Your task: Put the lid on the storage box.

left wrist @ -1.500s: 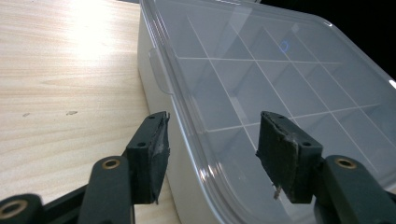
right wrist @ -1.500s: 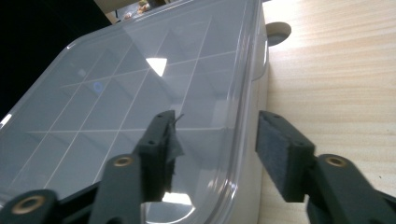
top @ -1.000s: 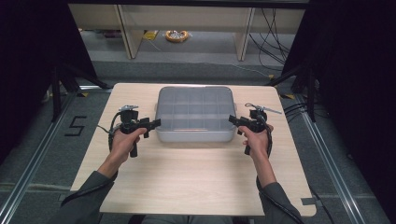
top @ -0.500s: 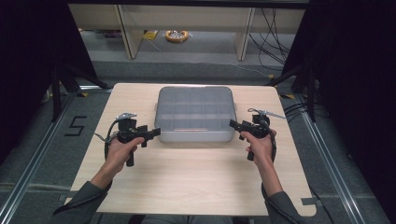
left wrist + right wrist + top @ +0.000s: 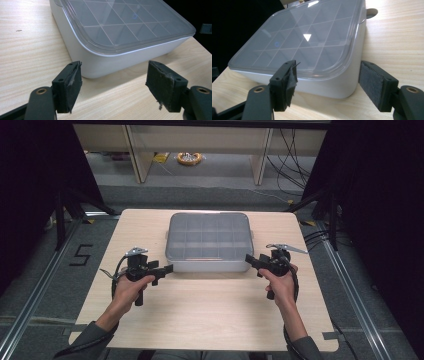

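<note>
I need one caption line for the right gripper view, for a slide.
Open right gripper facing the near corner of a white compartment box with clear lid on a wooden table.

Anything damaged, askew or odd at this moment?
Only wear on the gripper pads: the left gripper has frayed, peeling pad edges, and the right gripper's pad is fraying too. The lidded box sits square on the table, lid closed.

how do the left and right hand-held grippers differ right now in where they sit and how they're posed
The left hand-held gripper points at the near left corner of the lidded grey box; the right hand-held gripper points at its near right corner. The right one sits slightly farther up the table than the left. A grey plate juts from the right one's top more plainly. Both have open jaws, hold nothing, and each is held by one hand.
</note>
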